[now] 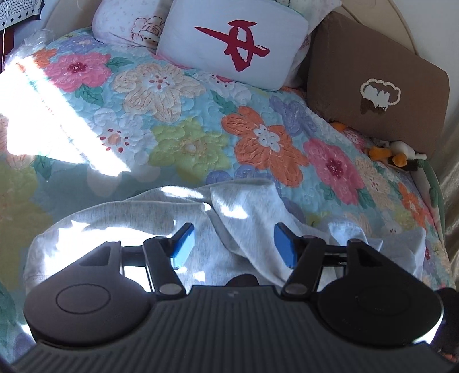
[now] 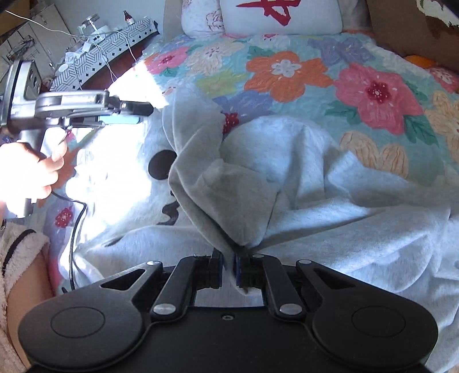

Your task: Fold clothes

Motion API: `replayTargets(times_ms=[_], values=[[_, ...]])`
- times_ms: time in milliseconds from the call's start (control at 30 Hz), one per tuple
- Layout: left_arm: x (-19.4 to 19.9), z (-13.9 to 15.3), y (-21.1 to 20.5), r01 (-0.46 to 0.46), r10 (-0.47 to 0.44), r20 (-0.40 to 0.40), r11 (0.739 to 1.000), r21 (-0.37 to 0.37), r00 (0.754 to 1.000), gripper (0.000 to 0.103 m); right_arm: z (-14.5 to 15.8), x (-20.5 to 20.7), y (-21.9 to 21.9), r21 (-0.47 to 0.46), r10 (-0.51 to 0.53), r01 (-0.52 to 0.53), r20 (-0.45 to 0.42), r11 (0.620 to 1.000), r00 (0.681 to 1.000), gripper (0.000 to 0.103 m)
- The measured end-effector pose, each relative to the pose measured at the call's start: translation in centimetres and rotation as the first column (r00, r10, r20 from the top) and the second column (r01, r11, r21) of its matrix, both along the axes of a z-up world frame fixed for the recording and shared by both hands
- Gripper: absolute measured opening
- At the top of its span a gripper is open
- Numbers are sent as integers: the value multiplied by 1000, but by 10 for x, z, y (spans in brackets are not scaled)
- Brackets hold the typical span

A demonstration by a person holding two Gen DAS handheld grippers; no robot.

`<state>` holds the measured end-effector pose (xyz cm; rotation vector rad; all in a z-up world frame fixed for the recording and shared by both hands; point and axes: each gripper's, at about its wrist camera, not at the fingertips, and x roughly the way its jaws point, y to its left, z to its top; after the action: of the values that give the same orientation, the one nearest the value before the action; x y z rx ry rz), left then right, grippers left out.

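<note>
A light grey sweatshirt (image 1: 114, 229) with a black print lies crumpled on the flowered quilt (image 1: 172, 114); it also shows in the right wrist view (image 2: 330, 200). My left gripper (image 1: 233, 244) is open, its blue pads (image 1: 183, 244) apart, hovering just above the sweatshirt with nothing between them. It appears from the side in the right wrist view (image 2: 143, 113), held by a hand over the garment's far left part. My right gripper (image 2: 228, 268) is shut on a bunched fold of the sweatshirt and lifts it, the fabric rising in a peak ahead of the fingers.
Pillows stand at the bed's head: a white one with a red character (image 1: 232, 43), a flowered one (image 1: 126, 23), a brown cushion (image 1: 378, 94). Small plush toys (image 1: 396, 155) lie along the right edge. A cluttered side table (image 2: 94, 54) with cables stands left of the bed.
</note>
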<state>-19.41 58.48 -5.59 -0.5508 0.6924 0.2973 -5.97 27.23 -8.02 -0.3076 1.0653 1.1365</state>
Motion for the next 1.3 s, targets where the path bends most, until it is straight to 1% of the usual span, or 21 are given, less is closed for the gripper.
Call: replayTargets(times_ms=[67, 100, 200, 233, 267, 333, 400, 467, 500, 533, 567, 600, 667, 733, 867, 900, 1000, 1133, 1233, 1300], values=[[12, -7, 1, 16, -16, 4, 1000, 8, 1000, 75, -5, -3, -5, 6, -21, 21, -15, 1000, 1000, 10], [19, -12, 0, 28, -28, -10, 999, 18, 1000, 79, -6, -3, -5, 9, -30, 30, -18, 999, 999, 10], [33, -30, -2, 44, -42, -71, 999, 28, 997, 83, -4, -4, -5, 10, -49, 49, -12, 999, 999, 10], [36, -36, -3, 46, -43, -95, 999, 27, 995, 84, -2, -6, -3, 3, -46, 46, 4, 999, 999, 10], [37, -42, -2, 37, -36, -122, 999, 6, 992, 84, -1, -10, 0, -5, -39, 39, 24, 999, 999, 10], [35, -49, 0, 8, -12, -131, 1000, -27, 991, 79, 1, -15, 5, -26, -25, 26, 55, 999, 998, 10], [33, -44, 0, 27, -30, -139, 999, -23, 990, 43, 0, -15, 6, -32, -28, 30, 62, 999, 998, 10], [31, -39, -2, 52, -55, -144, 998, -24, 988, 24, -1, -13, 7, -31, -42, 44, 57, 999, 997, 10], [29, -37, -4, 61, -63, -142, 998, -24, 988, 19, -1, -11, 6, -28, -56, 58, 48, 998, 997, 10], [28, -34, -6, 70, -72, -140, 997, -22, 988, 16, -2, -10, 5, -24, -71, 72, 39, 997, 997, 10], [27, -31, -10, 82, -81, -145, 997, 1, 986, 13, -2, -8, 4, -17, -86, 86, 32, 996, 996, 10], [25, -27, -14, 89, -85, -150, 996, 20, 985, 12, -1, -7, 2, -6, -103, 103, 27, 995, 994, 10], [18, -14, -25, 104, -95, -135, 993, 61, 986, 12, 3, -7, -1, 13, -131, 131, 36, 991, 991, 10], [10, -1, -33, 116, -105, -114, 989, 88, 988, 11, 10, -9, -6, 36, -149, 147, 64, 989, 987, 10], [-14, 23, -44, 119, -114, -66, 990, 81, 991, 11, 29, -12, -19, 79, -157, 149, 107, 986, 982, 9], [-18, 26, -46, 115, -111, -64, 991, 71, 992, 11, 33, -12, -23, 81, -154, 145, 116, 986, 981, 9], [-28, 28, -53, 107, -105, -61, 994, 33, 993, 11, 45, -15, -34, 78, -146, 136, 144, 988, 979, 8], [-37, 21, -68, 120, -120, -77, 993, -12, 990, 11, 42, -14, -40, 2, -160, 162, 178, 987, 971, 8], [-42, 15, -82, 128, -127, -107, 992, 0, 986, 11, 36, -14, -43, -39, -191, 200, 167, 979, 967, 8], [-44, 15, -87, 120, -116, -120, 992, 29, 986, 11, 40, -19, -44, -28, -204, 211, 166, 977, 965, 9]])
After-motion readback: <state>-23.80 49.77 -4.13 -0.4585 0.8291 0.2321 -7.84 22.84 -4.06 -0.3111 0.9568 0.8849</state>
